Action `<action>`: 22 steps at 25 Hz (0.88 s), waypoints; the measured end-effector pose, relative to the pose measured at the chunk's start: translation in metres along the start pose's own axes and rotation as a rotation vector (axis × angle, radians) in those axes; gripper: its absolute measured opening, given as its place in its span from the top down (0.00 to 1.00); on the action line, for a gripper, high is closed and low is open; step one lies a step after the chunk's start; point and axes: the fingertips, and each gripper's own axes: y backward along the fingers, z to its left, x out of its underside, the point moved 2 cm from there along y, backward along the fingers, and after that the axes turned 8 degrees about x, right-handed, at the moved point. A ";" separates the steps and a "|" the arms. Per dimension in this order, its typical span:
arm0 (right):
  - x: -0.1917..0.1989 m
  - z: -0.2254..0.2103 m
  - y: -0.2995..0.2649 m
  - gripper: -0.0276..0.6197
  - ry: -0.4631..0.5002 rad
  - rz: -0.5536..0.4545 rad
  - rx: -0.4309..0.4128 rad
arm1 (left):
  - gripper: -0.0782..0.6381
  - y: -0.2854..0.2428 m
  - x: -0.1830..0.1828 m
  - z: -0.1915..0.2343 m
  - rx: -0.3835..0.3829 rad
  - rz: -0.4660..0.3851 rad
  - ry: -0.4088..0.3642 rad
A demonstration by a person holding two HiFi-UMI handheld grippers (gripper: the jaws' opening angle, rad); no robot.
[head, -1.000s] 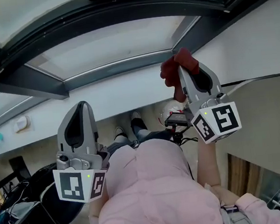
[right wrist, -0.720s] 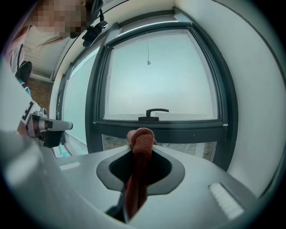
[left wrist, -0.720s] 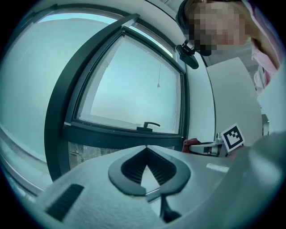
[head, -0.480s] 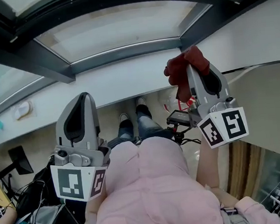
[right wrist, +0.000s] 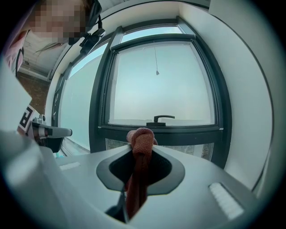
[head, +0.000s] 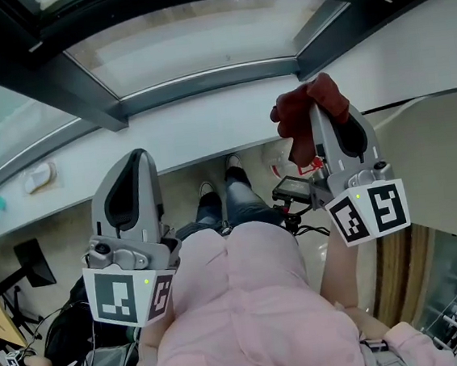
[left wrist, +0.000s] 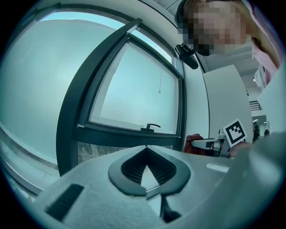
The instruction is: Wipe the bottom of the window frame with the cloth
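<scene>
You hold the right gripper (head: 319, 110) up beside the lower right corner of the dark window frame (head: 202, 87), its jaws clenched on a dark red cloth (head: 293, 118) that bunches over the tips and hides them. Whether the cloth touches the frame or the white sill (head: 207, 136) beneath it cannot be told. In the right gripper view the cloth's knotted end stands in front of the frame's bottom rail, just below the black window handle (right wrist: 161, 118). Your left gripper (head: 136, 155) hangs lower and well apart, its jaws pressed together on nothing. Your pink shirt (head: 249, 298) fills the lower middle of the head view and covers most of your legs. A small black device (head: 294, 189) shows beside the right gripper, too small to identify. The frame's upper part is cut off.
</scene>
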 end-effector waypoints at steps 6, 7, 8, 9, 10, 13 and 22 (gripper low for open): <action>-0.004 0.018 -0.001 0.86 0.012 -0.010 -0.027 | 0.90 0.007 -0.002 0.009 -0.012 -0.014 0.001; -0.005 0.019 0.000 0.86 0.012 -0.009 -0.028 | 0.90 0.008 -0.002 0.010 -0.013 -0.015 0.004; -0.005 0.019 0.000 0.86 0.014 -0.009 -0.027 | 0.90 0.008 -0.001 0.010 -0.013 -0.016 0.007; -0.006 0.019 0.000 0.86 0.015 -0.010 -0.026 | 0.90 0.009 -0.001 0.011 -0.012 -0.017 0.009; -0.006 0.019 0.000 0.86 0.016 -0.011 -0.024 | 0.90 0.009 -0.001 0.011 -0.012 -0.018 0.011; -0.007 0.018 -0.001 0.86 0.017 -0.013 -0.025 | 0.90 0.008 0.000 0.011 -0.013 -0.019 0.012; -0.003 0.015 -0.002 0.86 0.027 -0.001 -0.050 | 0.90 0.001 0.002 0.003 -0.005 -0.007 0.019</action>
